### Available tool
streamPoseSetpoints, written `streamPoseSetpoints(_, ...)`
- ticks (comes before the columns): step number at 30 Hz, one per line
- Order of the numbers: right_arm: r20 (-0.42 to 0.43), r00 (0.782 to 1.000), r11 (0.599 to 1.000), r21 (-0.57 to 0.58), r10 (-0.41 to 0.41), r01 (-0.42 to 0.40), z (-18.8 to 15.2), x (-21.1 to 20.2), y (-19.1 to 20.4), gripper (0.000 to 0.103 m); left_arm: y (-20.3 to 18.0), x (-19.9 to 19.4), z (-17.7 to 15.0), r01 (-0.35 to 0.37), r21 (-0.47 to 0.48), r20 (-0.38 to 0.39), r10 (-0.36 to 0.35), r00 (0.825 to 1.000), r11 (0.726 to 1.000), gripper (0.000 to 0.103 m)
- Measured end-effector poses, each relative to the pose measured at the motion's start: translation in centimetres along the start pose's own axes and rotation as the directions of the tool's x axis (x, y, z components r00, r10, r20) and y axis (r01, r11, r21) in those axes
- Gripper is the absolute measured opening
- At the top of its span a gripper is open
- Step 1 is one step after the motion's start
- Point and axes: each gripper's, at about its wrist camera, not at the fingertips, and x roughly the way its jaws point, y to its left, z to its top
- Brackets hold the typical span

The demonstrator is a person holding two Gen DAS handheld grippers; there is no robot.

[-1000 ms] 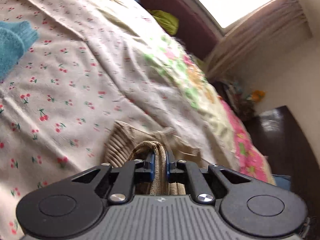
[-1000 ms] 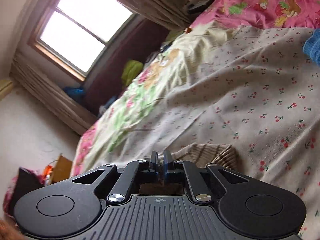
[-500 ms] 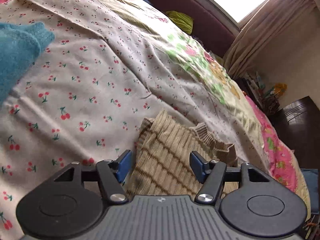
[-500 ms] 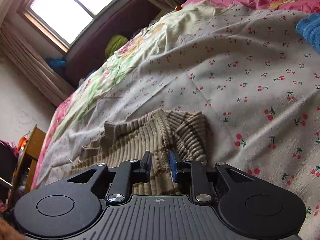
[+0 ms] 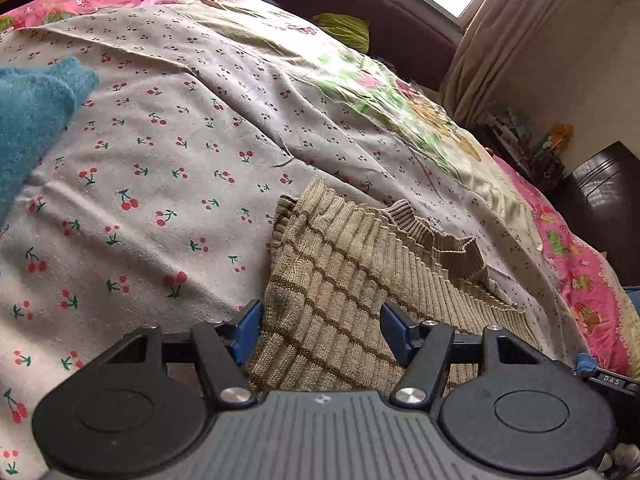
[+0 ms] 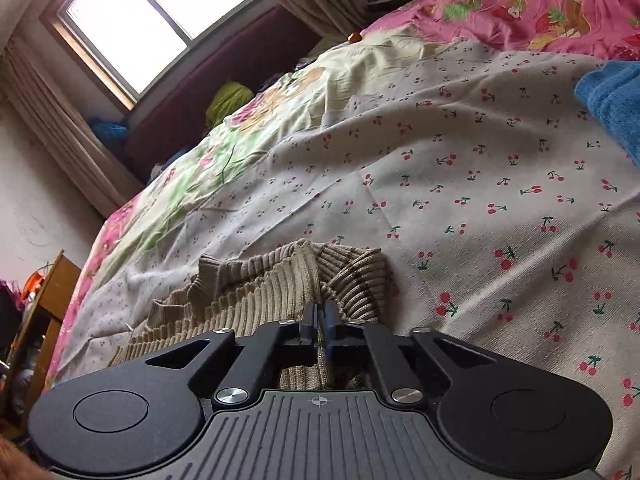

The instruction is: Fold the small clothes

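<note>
Blue woolly garment [image 5: 28, 120]: lies at the far left of the left wrist view, well apart from the work; in the right wrist view it shows at the far right edge [image 6: 616, 108]. Untouched.

Cherry-print sheet [image 5: 160, 168]: the bed cover bearing both garments; wrinkled, with a pink floral quilt [image 5: 576, 264] beyond it to the right.

Left gripper [image 5: 322, 330]: jaws spread wide, holding nothing. One second ago they were pinched on a fold of knit; half a second ago they had parted; now they stand equally wide, with the sweater lying between and under the blue pads [image 5: 248, 326], not gripped.

Striped beige sweater [image 5: 360, 280]: near centre of the bed, right in front of both grippers. Released on the left side, it now lies flatter, ribbed collar [image 5: 436, 236] to the far right, brown stripes showing. In the right wrist view [image 6: 256, 292] its collar lies to the left and a folded-over edge sits just ahead of the fingers.

Right gripper [image 6: 320, 320]: jaws nearly together, apparently pinching a thin edge of the sweater; half a second ago the gap was wider.

Meaning for the task: one fold seems laid down on the left; the right side appears held for the next fold, which is a judgement only.
</note>
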Motion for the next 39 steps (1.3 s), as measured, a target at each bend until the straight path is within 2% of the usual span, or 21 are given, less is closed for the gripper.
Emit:
streamPoseSetpoints(4, -0.050, 0.999, 1.000, -0.019, 0.003, -0.004, 0.0, 1.4, 0.4, 0.017, -0.1, 0.1, -0.4, 0.001, 0.005, -0.012, -0.001, 1.000, 1.000, 0.073)
streamPoseSetpoints(8, -0.094, 0.996, 0.999, -0.053, 0.000, -0.005, -0.4, 2.7, 0.9, 0.018, -0.3, 0.0, -0.4, 0.004, 0.007, -0.015, -0.003, 1.000, 1.000, 0.073)
streamPoseSetpoints(9, -0.092, 0.996, 0.998, -0.070, -0.012, 0.006, -0.4, 2.7, 1.2, 0.017, -0.4, 0.0, -0.4, 0.004, 0.011, -0.014, -0.004, 1.000, 1.000, 0.073)
streamPoseSetpoints(11, -0.093, 0.996, 0.998, -0.057, -0.010, 0.005, -0.3, 2.5, 1.1, 0.009, -0.6, -0.2, -0.4, 0.001, 0.021, -0.010, -0.001, 1.000, 1.000, 0.073)
streamPoseSetpoints(13, -0.057, 0.998, 0.999, -0.032, 0.022, -0.024, 0.1, 1.2, 0.9, 0.006, -0.8, -0.4, -0.4, -0.002, 0.031, -0.004, 0.003, 1.000, 1.000, 0.073)
streamPoseSetpoints(16, 0.018, 1.000, 0.999, -0.023, 0.024, -0.024, 0.8, -1.3, 0.5, 0.006, -1.2, -1.1, -0.3, 0.004, 0.051, 0.024, -0.005, 1.000, 0.999, 0.073)
streamPoseSetpoints(19, 0.046, 0.999, 1.000, 0.015, -0.016, 0.016, 0.9, -1.8, -1.0, 0.005, -1.7, -0.8, -0.4, 0.003, 0.072, 0.035, -0.005, 0.999, 0.997, 0.073)
streamPoseSetpoints(22, 0.002, 0.993, 0.993, -0.015, -0.117, 0.117, -0.1, 0.1, -2.2, 0.005, -1.5, 0.7, -0.9, -0.036, 0.090, 0.019, 0.034, 0.999, 0.995, 0.074)
streamPoseSetpoints(23, -0.009, 0.992, 0.992, -0.011, -0.127, 0.127, -0.5, 0.5, -2.5, 0.005, -1.0, 1.4, -1.1, -0.083, 0.082, 0.003, 0.083, 0.997, 0.993, 0.073)
streamPoseSetpoints(24, -0.009, 0.992, 0.992, -0.001, -0.127, 0.127, -0.7, 0.5, -2.8, 0.005, -0.3, 1.8, -1.3, -0.102, 0.056, -0.014, 0.103, 0.995, 0.993, 0.073)
streamPoseSetpoints(26, 0.009, 0.993, 0.993, 0.006, -0.121, 0.121, -0.5, -0.2, -2.8, 0.005, 0.8, 1.4, -1.5, -0.070, 0.016, -0.010, 0.070, 0.997, 0.997, 0.074)
streamPoseSetpoints(27, 0.024, 0.994, 0.994, 0.000, -0.108, 0.108, -0.1, -0.8, -2.5, 0.005, 1.0, 1.1, -1.5, -0.076, 0.006, -0.012, 0.076, 0.997, 0.997, 0.074)
streamPoseSetpoints(29, 0.056, 0.992, 0.993, -0.043, -0.110, 0.113, 0.6, -1.5, -1.6, 0.004, 0.8, 0.3, -1.5, -0.075, 0.003, -0.011, 0.075, 0.997, 0.997, 0.073)
streamPoseSetpoints(31, 0.027, 0.987, 0.982, -0.098, -0.157, 0.159, 0.3, -0.4, -1.2, 0.004, 0.3, -0.2, -1.9, -0.075, 0.039, 0.003, 0.075, 0.997, 0.996, 0.073)
streamPoseSetpoints(33, -0.002, 0.976, 0.964, -0.154, -0.218, 0.215, -0.7, 1.1, -1.3, 0.004, 0.6, 0.5, -2.4, -0.114, 0.048, -0.028, 0.115, 0.993, 0.992, 0.074)
streamPoseSetpoints(36, 0.024, 0.973, 0.955, -0.189, -0.229, 0.229, -1.3, 0.8, -0.9, 0.005, 1.2, 0.1, -2.8, -0.114, 0.033, -0.034, 0.115, 0.993, 0.993, 0.074)
streamPoseSetpoints(39, 0.036, 0.975, 0.951, -0.214, -0.221, 0.224, -0.9, 0.0, -0.1, 0.012, 1.2, -0.8, -2.8, -0.136, 0.041, -0.032, 0.137, 0.990, 0.990, 0.075)
